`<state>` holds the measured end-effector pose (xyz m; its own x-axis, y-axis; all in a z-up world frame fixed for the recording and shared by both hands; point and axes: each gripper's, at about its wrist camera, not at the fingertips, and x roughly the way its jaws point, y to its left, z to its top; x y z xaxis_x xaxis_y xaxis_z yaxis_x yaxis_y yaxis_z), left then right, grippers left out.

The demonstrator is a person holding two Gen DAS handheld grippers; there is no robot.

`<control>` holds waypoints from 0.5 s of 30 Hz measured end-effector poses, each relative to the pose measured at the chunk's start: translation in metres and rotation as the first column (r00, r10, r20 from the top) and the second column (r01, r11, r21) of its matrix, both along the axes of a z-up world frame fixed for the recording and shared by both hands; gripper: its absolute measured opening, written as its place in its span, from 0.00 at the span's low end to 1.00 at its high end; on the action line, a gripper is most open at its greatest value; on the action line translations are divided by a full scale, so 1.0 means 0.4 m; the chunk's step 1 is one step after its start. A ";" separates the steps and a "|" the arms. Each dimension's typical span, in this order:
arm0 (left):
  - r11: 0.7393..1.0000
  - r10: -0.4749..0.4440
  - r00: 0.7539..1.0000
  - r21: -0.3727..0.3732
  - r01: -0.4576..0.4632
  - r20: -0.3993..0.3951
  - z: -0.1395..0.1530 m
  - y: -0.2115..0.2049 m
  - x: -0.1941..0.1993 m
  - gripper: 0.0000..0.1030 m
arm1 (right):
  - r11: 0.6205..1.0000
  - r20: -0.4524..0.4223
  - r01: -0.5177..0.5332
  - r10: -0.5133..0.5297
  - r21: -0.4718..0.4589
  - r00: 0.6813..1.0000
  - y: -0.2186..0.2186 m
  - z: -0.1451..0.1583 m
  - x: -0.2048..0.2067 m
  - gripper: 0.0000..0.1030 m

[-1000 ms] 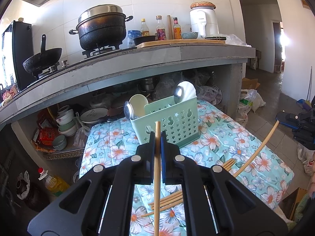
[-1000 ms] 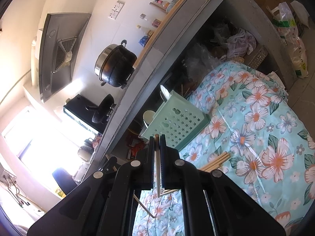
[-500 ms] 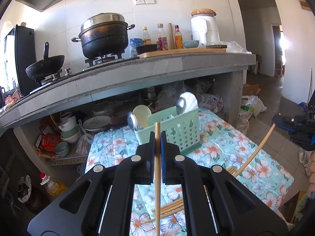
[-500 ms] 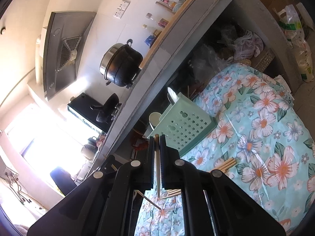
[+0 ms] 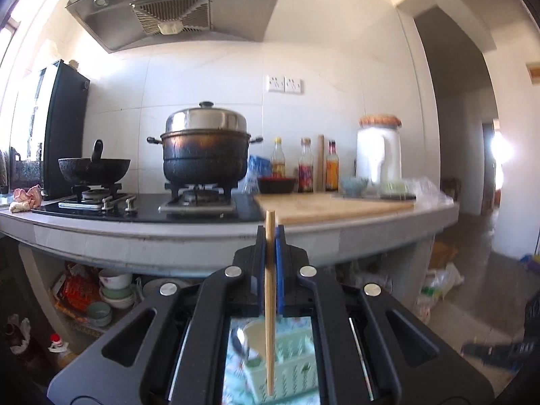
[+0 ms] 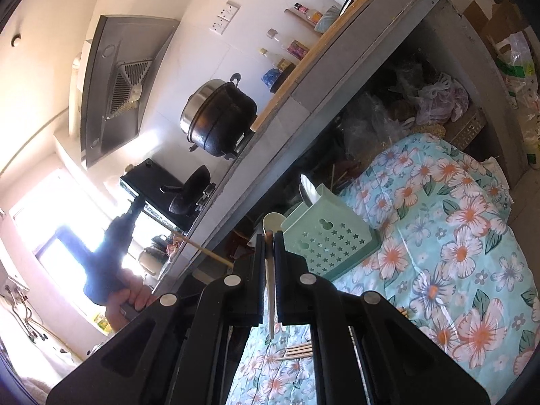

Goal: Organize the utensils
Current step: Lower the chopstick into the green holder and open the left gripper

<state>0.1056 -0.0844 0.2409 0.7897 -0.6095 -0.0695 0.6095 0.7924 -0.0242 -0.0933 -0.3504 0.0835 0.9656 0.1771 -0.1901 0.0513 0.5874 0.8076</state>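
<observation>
My left gripper point(image 5: 270, 233) is shut on a wooden chopstick point(image 5: 269, 303) that hangs down between its fingers, high above the green utensil basket point(image 5: 287, 368), which shows low between the gripper arms with a spoon in it. My right gripper point(image 6: 269, 236) is shut on another chopstick point(image 6: 271, 290). In the right wrist view the green basket point(image 6: 330, 239) stands on the floral tablecloth point(image 6: 455, 253) with spoons in it. Loose chopsticks point(image 6: 298, 351) lie on the cloth below the gripper. The left gripper point(image 6: 111, 253) and its chopstick point(image 6: 202, 248) show at the left.
A grey kitchen counter point(image 5: 202, 233) with a big steamer pot point(image 5: 206, 152), a wok point(image 5: 94, 167), bottles and a cutting board point(image 5: 330, 206) stands behind the table. Bowls and plates sit on the shelf point(image 5: 111, 290) under it. A doorway opens at the right.
My left gripper has risen and tilted up with its chopstick, so the basket dropped to the bottom of its view. My right gripper keeps its chopstick and has shifted a little toward the basket.
</observation>
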 end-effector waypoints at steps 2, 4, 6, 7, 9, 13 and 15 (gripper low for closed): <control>0.999 -0.011 1.000 -0.035 0.011 -0.009 0.015 -0.035 0.032 0.04 | 1.000 -0.003 -0.002 0.002 0.000 1.000 -0.004 -0.002 0.009 0.05; 0.999 -0.019 1.000 -0.051 0.018 -0.014 0.021 -0.076 0.063 0.04 | 1.000 -0.005 -0.004 0.004 0.001 1.000 -0.008 -0.004 0.018 0.05; 0.998 -0.019 1.000 -0.056 0.018 -0.012 0.014 -0.114 0.092 0.04 | 1.000 -0.007 -0.003 0.003 0.000 1.000 -0.014 -0.005 0.024 0.05; 0.998 -0.018 1.000 -0.057 0.016 -0.019 0.009 -0.132 0.109 0.04 | 1.000 -0.007 -0.002 0.002 0.000 1.000 -0.017 -0.006 0.028 0.05; 0.998 -0.010 0.999 -0.055 0.008 -0.034 -0.011 -0.162 0.140 0.04 | 1.000 -0.010 0.001 -0.001 0.001 1.000 -0.025 -0.009 0.032 0.05; 0.999 0.010 0.996 -0.031 -0.013 -0.084 -0.071 -0.210 0.207 0.04 | 1.000 -0.020 0.004 -0.004 0.007 1.000 -0.039 -0.019 0.043 0.05; 1.000 0.029 0.994 -0.010 -0.030 -0.107 -0.107 -0.229 0.231 0.04 | 1.000 -0.024 0.005 -0.005 0.009 1.000 -0.045 -0.024 0.047 0.05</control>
<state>0.1981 -0.1762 0.1982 0.7956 -0.5876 -0.1474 0.5796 0.8091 -0.0968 -0.0745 -0.3683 0.0741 0.9617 0.1741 -0.2116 0.0735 0.5800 0.8113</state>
